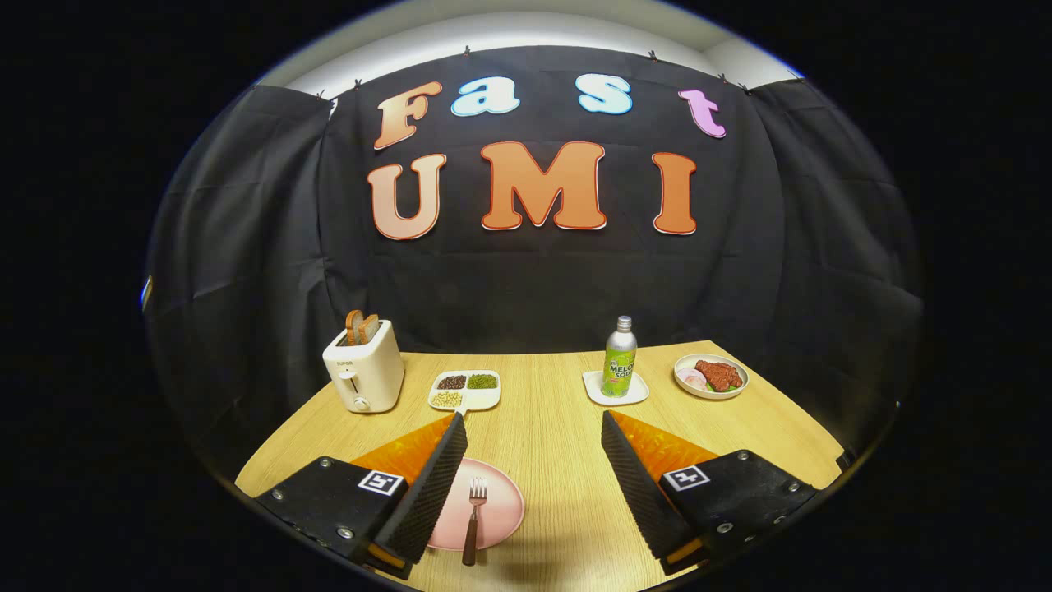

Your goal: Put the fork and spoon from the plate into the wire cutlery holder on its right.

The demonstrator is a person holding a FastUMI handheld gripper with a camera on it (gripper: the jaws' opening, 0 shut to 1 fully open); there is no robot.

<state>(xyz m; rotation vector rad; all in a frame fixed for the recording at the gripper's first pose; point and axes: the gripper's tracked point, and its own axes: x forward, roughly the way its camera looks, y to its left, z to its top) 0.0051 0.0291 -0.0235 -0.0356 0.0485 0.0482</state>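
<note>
Hand-held gripper [534, 485]: fingers spread wide, grasping nothing, lower centre of frame above the tabletop [559, 444]. Fork [473, 520]: lower left of centre, on the pink plate [501, 514], just inside the left finger, between the two; long axis runs roughly along the fingers, tines away, handle overhanging the near rim. Spoon, wire holder: not identifiable. Judged next: shift left, descend onto the handle.
</note>
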